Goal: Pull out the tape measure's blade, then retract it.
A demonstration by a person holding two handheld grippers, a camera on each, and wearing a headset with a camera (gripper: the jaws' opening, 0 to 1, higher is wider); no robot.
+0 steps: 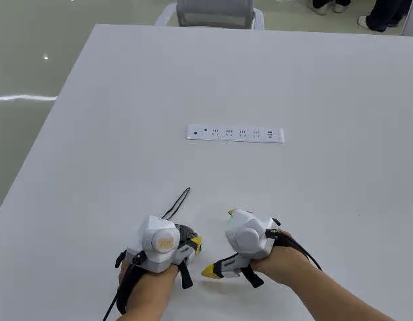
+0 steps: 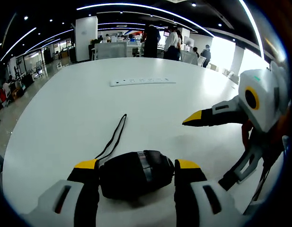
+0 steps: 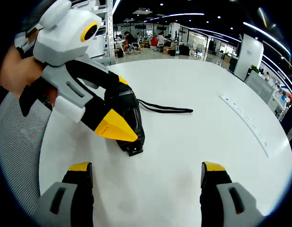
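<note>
- Short of the power strip (image 1: 235, 133), left gripper (image 2: 137, 164) jaws pinch the tape measure (image 2: 136, 176).
- right gripper (image 3: 146, 166) jaws spread, empty.
- Stiff, probably slick case; pull blade hook (image 3: 132, 151).

tape measure (image 1: 187, 233) mostly hidden under left hand-held gripper (image 1: 191, 243) — chair (image 1: 215, 12) cut off.

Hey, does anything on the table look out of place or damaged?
Nothing stands out. The left gripper holds the tape measure, its strap lies loose on the table, and the power strip lies flat and straight.
</note>
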